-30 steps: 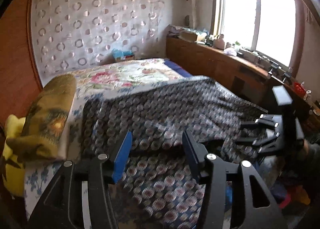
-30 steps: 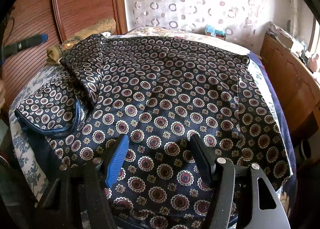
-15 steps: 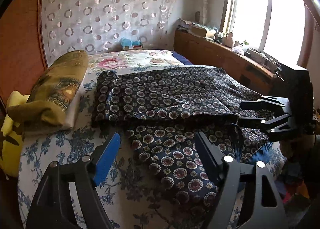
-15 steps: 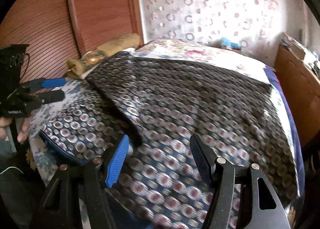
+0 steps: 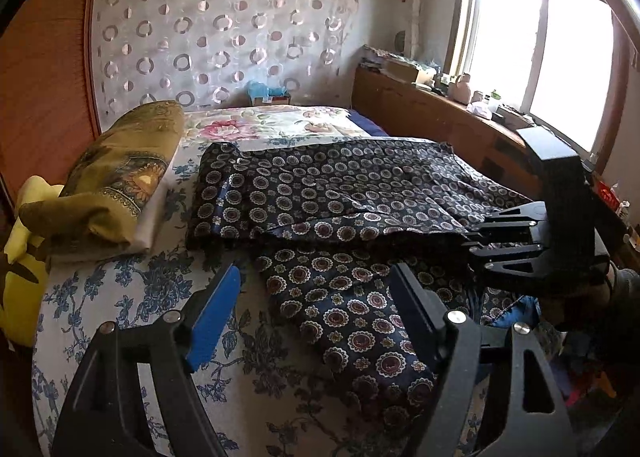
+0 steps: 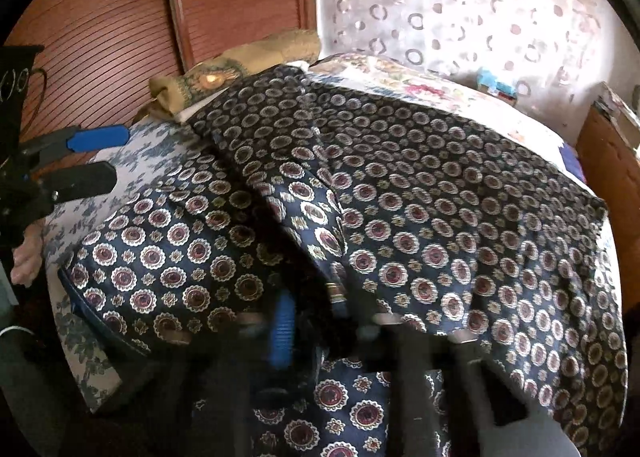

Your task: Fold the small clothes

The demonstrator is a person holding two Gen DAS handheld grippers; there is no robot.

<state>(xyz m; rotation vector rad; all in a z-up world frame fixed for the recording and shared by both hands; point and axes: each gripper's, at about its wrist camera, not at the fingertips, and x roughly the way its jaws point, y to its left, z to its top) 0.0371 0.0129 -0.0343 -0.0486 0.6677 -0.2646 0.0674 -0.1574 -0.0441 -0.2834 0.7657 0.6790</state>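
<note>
Navy medallion-print garment [image 5: 328,193], partly folded.

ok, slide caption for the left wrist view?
Open left gripper over dark medallion-print garment on floral bedsheet; right gripper, jaws just closing, at its folded edge.

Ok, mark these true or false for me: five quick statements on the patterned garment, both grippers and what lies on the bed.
1. The patterned garment lies on a floral sheet. True.
2. The left gripper clamps the garment. False: its jaws stand open, pressing on nothing.
3. The right gripper has just been closing on a fold of the garment. True.
4. A yellow-brown pillow rests near the headboard. True.
5. The garment is plain white. False: dark blue with medallions.
</note>
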